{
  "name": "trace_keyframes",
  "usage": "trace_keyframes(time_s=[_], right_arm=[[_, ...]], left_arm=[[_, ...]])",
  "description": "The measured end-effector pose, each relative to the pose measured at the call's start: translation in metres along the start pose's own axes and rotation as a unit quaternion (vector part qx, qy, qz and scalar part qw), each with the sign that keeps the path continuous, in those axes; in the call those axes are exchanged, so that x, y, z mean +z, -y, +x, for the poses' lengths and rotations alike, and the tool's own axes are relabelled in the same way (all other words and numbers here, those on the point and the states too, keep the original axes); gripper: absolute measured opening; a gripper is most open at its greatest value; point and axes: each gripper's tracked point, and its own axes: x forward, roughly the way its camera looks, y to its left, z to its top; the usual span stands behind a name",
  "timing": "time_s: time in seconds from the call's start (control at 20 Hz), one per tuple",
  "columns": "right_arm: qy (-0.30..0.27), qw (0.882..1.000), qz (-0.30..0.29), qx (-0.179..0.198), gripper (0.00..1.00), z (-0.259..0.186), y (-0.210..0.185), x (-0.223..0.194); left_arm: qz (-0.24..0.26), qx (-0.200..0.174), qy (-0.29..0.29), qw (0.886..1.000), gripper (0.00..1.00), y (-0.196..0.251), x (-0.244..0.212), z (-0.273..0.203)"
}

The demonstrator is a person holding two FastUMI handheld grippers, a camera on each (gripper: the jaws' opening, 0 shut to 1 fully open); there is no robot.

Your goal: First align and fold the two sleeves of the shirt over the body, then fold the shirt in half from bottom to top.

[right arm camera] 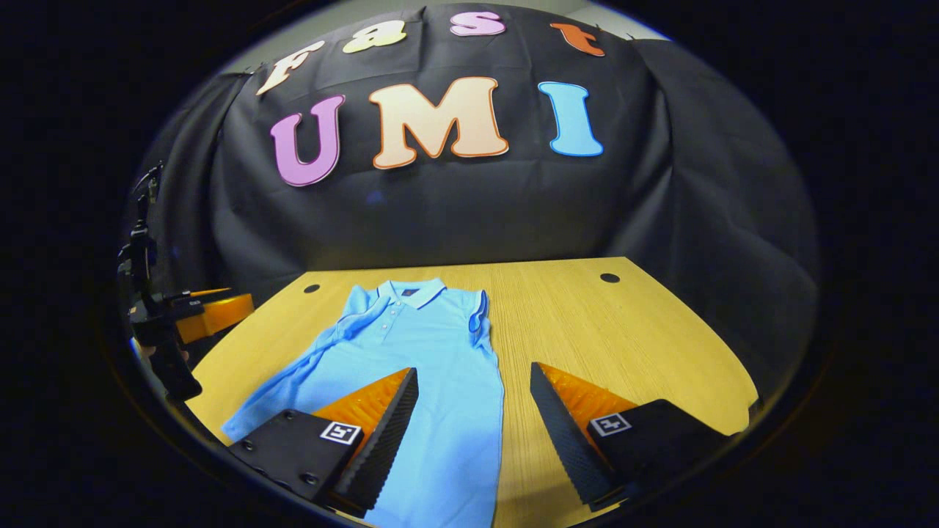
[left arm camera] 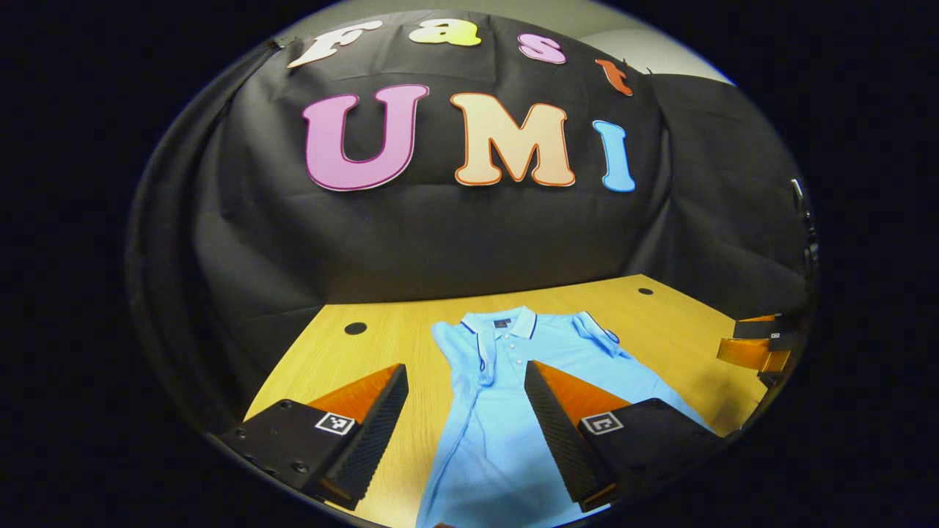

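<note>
**Both grippers held apart above the blue polo shirt**

Nearest to the camera in the left gripper view are the two fingers of the left gripper (left arm camera: 466,433). They stand wide apart, with nothing between them, above the near part of the desk. In the right gripper view the right gripper (right arm camera: 473,440) is spread in the same way and holds nothing.

The wide light wooden desk (right arm camera: 623,330) carries everything. Its far edge runs along the black cloth wall, and a small round dark hole (right arm camera: 609,278) sits near each far corner.

On the desk lies the light blue short-sleeved polo shirt (right arm camera: 433,352), flat, with its collar toward the far edge and its body running to the near edge. In the right gripper view it covers the left half of the desk, and the right half is bare wood. One sleeve (right arm camera: 279,400) is spread out flat toward the left edge of the desk. The other sleeve (right arm camera: 478,315) seems already folded in, so that side of the shirt makes a straight line. The collar (left arm camera: 502,323) has a thin dark stripe, and small buttons go down the front.

In the left gripper view the right gripper (left arm camera: 763,341) also shows at the right edge of the desk, well apart from the shirt.
</note>
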Motion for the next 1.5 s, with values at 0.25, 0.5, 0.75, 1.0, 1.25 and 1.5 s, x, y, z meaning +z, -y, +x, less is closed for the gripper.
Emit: trace_keyframes(time_s=[0.25,0.5,0.75,1.0,1.25,1.5], right_arm=[[-0.043,0.999,-0.022,-0.006,0.97,-0.039,-0.005,-0.068],[-0.101,0.994,-0.032,-0.003,0.97,-0.067,-0.005,-0.13],[-0.149,0.988,-0.03,-0.002,0.98,-0.079,-0.005,-0.171],[-0.166,0.985,-0.042,0.007,0.94,-0.08,-0.01,-0.187],[-0.18,0.982,-0.04,0.027,0.93,-0.077,-0.021,-0.19],[-0.191,0.981,-0.002,0.021,0.05,-0.079,-0.032,-0.185]], left_arm=[[-0.006,0.004,-0.05,0.999,0.96,-0.008,-0.065,-0.063],[0.009,-0.014,-0.117,0.993,0.96,0.0,-0.14,-0.106],[0.026,0.011,-0.169,0.985,0.96,-0.013,-0.195,-0.124],[0.018,0.015,-0.166,0.986,0.97,-0.012,-0.207,-0.132],[0.018,-0.018,-0.149,0.989,0.84,0.012,-0.211,-0.124],[-0.043,0.011,-0.153,0.987,0.15,0.03,-0.214,-0.118]])
